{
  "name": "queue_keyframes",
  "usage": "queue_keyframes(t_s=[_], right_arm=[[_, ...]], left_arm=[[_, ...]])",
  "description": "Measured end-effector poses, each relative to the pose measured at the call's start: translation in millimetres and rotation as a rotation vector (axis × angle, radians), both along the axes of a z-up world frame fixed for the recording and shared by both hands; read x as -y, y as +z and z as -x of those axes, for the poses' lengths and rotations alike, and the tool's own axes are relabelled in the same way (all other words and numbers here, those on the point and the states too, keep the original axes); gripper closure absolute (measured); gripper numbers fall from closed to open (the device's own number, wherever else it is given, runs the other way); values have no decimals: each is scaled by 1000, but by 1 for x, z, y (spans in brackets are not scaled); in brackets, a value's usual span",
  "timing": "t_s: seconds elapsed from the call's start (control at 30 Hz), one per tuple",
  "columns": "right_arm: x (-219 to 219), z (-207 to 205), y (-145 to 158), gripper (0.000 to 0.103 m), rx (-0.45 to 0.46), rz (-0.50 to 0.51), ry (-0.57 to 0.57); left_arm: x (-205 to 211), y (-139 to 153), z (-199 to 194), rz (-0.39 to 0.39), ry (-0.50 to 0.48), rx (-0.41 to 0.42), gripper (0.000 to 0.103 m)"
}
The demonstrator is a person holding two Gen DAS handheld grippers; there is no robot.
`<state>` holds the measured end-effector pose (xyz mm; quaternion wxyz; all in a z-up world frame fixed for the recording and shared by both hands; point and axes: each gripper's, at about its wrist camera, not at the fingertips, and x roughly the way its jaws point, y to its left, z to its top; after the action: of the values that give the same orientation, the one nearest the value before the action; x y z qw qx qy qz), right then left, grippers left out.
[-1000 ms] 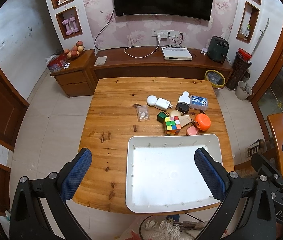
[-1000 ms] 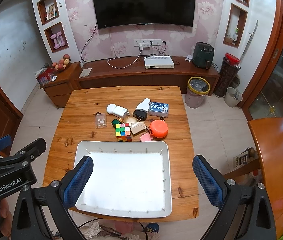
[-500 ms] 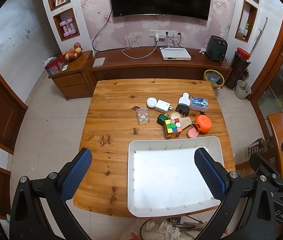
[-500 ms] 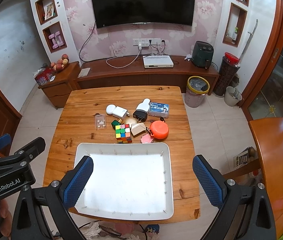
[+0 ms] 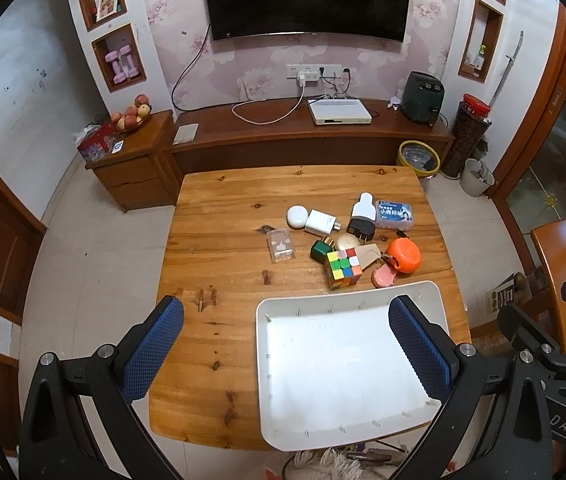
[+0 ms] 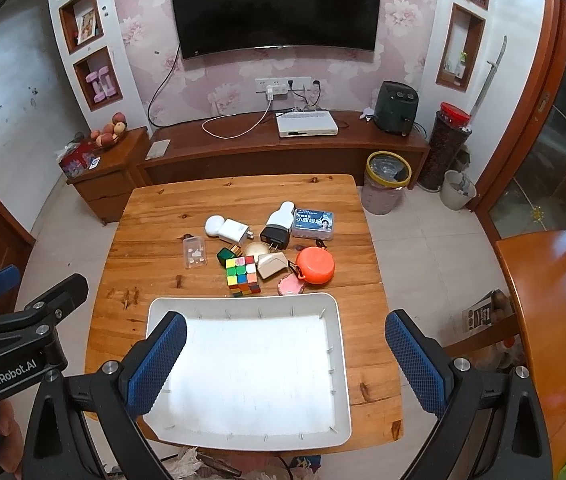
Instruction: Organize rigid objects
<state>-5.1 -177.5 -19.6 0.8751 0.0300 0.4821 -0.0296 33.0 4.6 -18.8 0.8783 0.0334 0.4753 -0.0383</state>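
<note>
An empty white tray [image 5: 347, 304] [image 6: 243, 304] rests at the near edge of the wooden table [image 5: 223, 216] [image 6: 151, 216]. Behind it lies a cluster of small objects: a colour cube [image 5: 342, 269] [image 6: 242, 275], an orange round case [image 5: 404, 255] [image 6: 315, 265], a pink piece [image 5: 384, 276], a green cube [image 5: 320, 249], white chargers [image 5: 322, 222] [image 6: 235, 230], a black plug [image 5: 361, 227], a blue-labelled box [image 5: 394, 214] [image 6: 313, 223] and a clear small case [image 5: 280, 245] [image 6: 195, 253]. My left gripper [image 5: 285, 350] and right gripper [image 6: 286, 360] hover high above the table's near side, both open and empty.
A TV cabinet [image 5: 307, 136] with a white set-top box and a dark appliance runs along the back wall. A yellow-rimmed bin [image 6: 388, 176] stands beyond the table's right corner. A second wooden table [image 6: 555, 312] is at the right. A hand holds the left gripper's body [image 6: 3, 420].
Both views have risen and tilted slightly; the table and tray sit lower in frame. Nothing on the table has moved and both grippers stay open.
</note>
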Motion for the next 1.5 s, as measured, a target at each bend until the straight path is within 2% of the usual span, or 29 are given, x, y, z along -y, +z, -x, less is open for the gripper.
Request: queue_keyframes(t_s=[0.27,0.57,1.1,1.3,1.4,1.5], right_arm=[[-4,-12,8,3,7,14,-37],[-20,-26,14,3,29,81,-59],[-32,-53,20,3,53,113,-30],[-22,-76,21,3,76,130,-5],[-10,-92,14,3,57,103,4],[3,-110,3,3,33,81,13]], left_arm=[[-9,1,-14,22,-33,4,1],[-20,2,-35,31,-69,34,1],[-47,-2,-68,180,-56,6,1],[-48,-5,-76,199,-31,18,1],[-41,-11,-84,219,-55,-5,1],[-32,-20,-95,241,-89,-64,1]])
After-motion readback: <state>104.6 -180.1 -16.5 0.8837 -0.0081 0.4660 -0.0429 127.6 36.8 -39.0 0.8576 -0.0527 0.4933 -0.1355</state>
